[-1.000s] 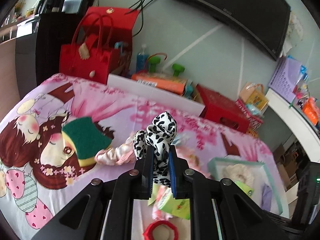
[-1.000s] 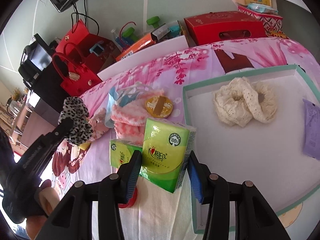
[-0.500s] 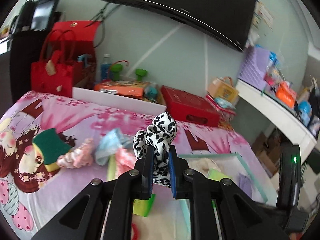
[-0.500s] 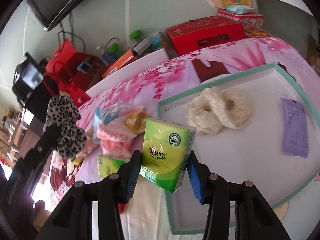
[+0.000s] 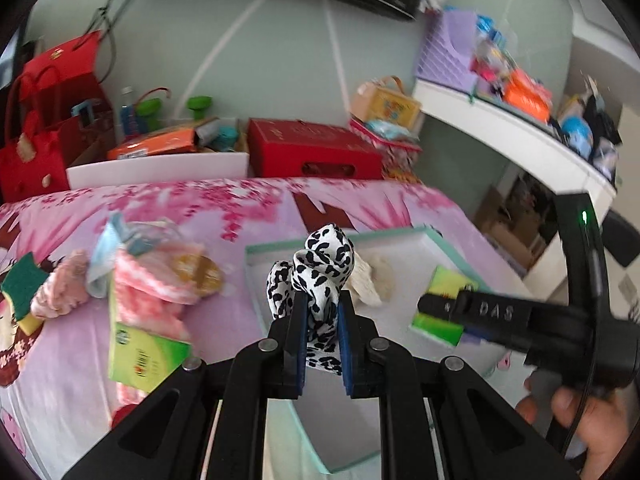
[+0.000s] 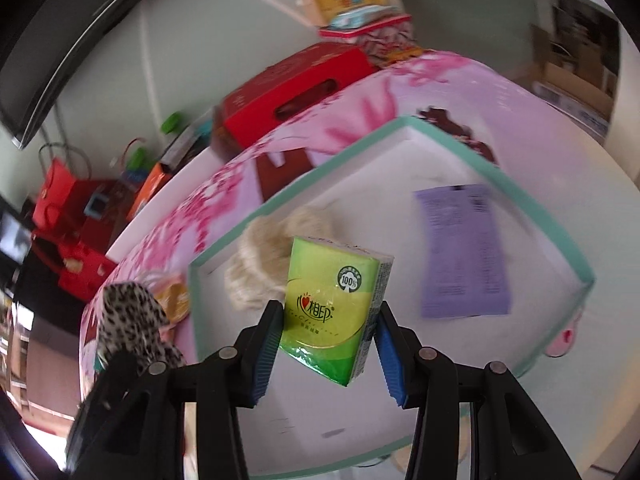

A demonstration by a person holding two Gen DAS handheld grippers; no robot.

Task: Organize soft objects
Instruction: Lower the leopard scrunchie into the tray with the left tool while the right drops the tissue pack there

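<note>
My left gripper (image 5: 319,322) is shut on a black-and-white leopard scrunchie (image 5: 316,268) and holds it above the left edge of a white tray with a teal rim (image 5: 256,280). My right gripper (image 6: 326,344) is shut on a green tissue pack (image 6: 334,312) and holds it over the tray (image 6: 532,208). It also shows in the left wrist view (image 5: 440,308). A cream scrunchie (image 6: 264,260) and a purple packet (image 6: 464,252) lie in the tray. The leopard scrunchie shows at the left of the right wrist view (image 6: 128,320).
On the pink bedspread (image 5: 224,208) left of the tray lie a second green tissue pack (image 5: 140,352), a pink cloth bundle (image 5: 152,288), a pink scrunchie (image 5: 60,288) and a green sponge (image 5: 22,288). Red boxes (image 5: 312,152) and bags (image 5: 40,128) stand behind.
Both grippers have moved right, over the tray, each with its object still held. The right gripper now shows in the left wrist view.
</note>
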